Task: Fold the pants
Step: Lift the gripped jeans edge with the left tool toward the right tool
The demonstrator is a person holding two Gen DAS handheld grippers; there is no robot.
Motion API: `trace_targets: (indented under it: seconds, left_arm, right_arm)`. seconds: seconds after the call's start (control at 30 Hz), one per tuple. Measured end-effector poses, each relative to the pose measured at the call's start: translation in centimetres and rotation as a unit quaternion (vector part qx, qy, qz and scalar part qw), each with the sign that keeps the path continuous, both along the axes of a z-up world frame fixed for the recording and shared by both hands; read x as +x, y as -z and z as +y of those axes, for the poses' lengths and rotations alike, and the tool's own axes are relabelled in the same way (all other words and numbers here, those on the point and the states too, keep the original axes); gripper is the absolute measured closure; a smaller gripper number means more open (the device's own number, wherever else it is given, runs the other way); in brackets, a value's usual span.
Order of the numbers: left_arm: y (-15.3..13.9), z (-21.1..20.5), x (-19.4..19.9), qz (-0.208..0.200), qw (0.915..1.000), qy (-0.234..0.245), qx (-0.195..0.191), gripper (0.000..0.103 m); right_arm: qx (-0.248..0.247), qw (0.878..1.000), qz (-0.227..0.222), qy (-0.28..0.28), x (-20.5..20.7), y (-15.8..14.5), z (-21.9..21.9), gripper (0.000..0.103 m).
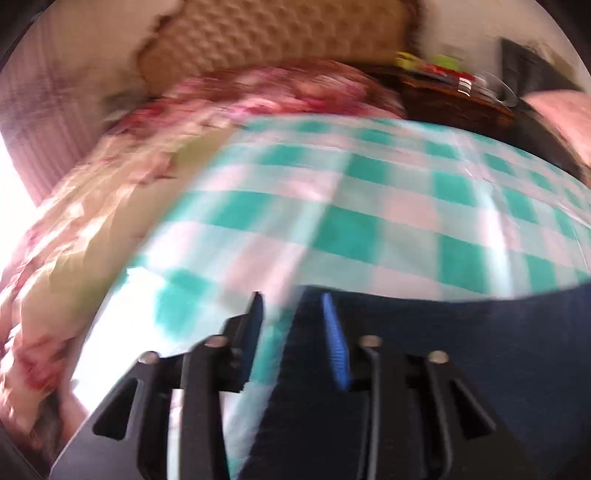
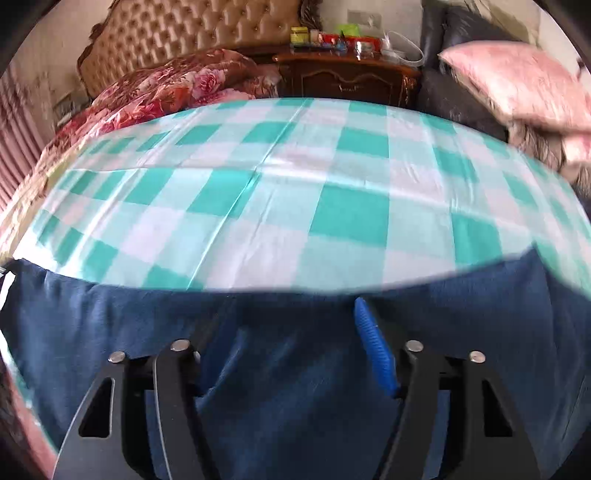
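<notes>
Dark navy pants (image 2: 288,369) lie on a bed with a teal and white checked sheet (image 2: 295,192). In the right wrist view the pants fill the lower frame, and my right gripper (image 2: 288,317) is open, its jaws spread wide over the cloth; the left finger is partly hidden by the fabric. In the blurred left wrist view my left gripper (image 1: 291,306) is open at the left edge of the pants (image 1: 461,350), with checked sheet (image 1: 332,206) between its blue pads (image 1: 334,343).
A floral quilt (image 2: 166,88) is bunched at the head of the bed under a tufted headboard (image 2: 184,33). A dark wooden nightstand (image 2: 347,79) with small items stands behind. Pink pillows (image 2: 517,85) lie at the right.
</notes>
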State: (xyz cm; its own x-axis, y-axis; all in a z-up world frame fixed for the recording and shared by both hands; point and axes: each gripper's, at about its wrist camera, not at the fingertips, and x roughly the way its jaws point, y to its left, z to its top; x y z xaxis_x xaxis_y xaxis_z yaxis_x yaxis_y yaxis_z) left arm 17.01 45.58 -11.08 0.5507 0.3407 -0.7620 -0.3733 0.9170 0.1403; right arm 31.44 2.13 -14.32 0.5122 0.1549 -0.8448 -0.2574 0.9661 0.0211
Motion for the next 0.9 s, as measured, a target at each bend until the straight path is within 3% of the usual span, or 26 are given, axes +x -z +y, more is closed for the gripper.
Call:
trace_targets:
  seconds: [0.17,0.23,0.33,0.4,0.43,0.47,0.6,0.67,0.73,0.77,0.9]
  left_arm:
    - [-2.0,-0.4,-4.4,-0.046,0.9984,0.008,-0.034,0.067]
    - [-1.8,-1.0,-5.8,-0.045,0.9985,0.009,-0.03,0.066]
    - [-0.3,-1.5,-7.1,-0.027,0.9993,0.015,-0.022,0.063]
    - [1.6,-0.4,-7.5,0.014,0.9998,-0.014,0.005,0.062]
    - [1.7,0.3,-8.0,0.006,0.9997,-0.022,-0.006,0.053]
    - [1.5,0.9,-8.6,-0.002,0.9992,-0.038,-0.015,0.05]
    - [0.2,0.7,-9.7,-0.018,0.9958,-0.089,0.011,0.057]
    - [-0.8,-0.9,-10.4,-0.051,0.9966,-0.06,-0.024,0.062]
    - [-1.5,-4.1,-10.6,-0.068,0.9967,0.0,-0.043,0.068]
    - [-1.7,-6.7,-10.8,-0.077,0.9948,0.045,-0.049,0.07]
    - [-0.6,-13.3,-11.5,-0.087,0.9787,0.147,-0.114,0.074]
  right_arm:
    - [-0.017,1.0,-0.012,-0.003,1.0,0.8,0.0,0.039]
    - [-0.022,1.0,-0.022,-0.003,0.8,0.8,0.1,0.039]
    - [0.016,0.999,-0.028,0.008,-0.1,-0.8,-0.3,0.038]
    - [0.022,0.999,-0.036,-0.002,-1.6,-2.0,0.5,0.036]
    - [0.033,0.999,-0.035,-0.018,-3.0,-2.7,1.3,0.036]
    - [0.044,0.998,-0.033,-0.034,-4.3,-3.2,2.1,0.036]
    - [0.055,0.995,-0.022,-0.08,-9.6,-3.3,5.9,0.032]
    - [0.047,0.994,-0.014,-0.097,-11.8,-2.3,7.6,0.033]
    - [0.029,0.993,-0.01,-0.112,-13.4,-1.3,8.9,0.034]
    - [0.024,0.993,-0.006,-0.114,-13.8,-1.0,9.2,0.035]
    - [-0.004,0.994,0.004,-0.105,-14.4,0.4,9.6,0.04]
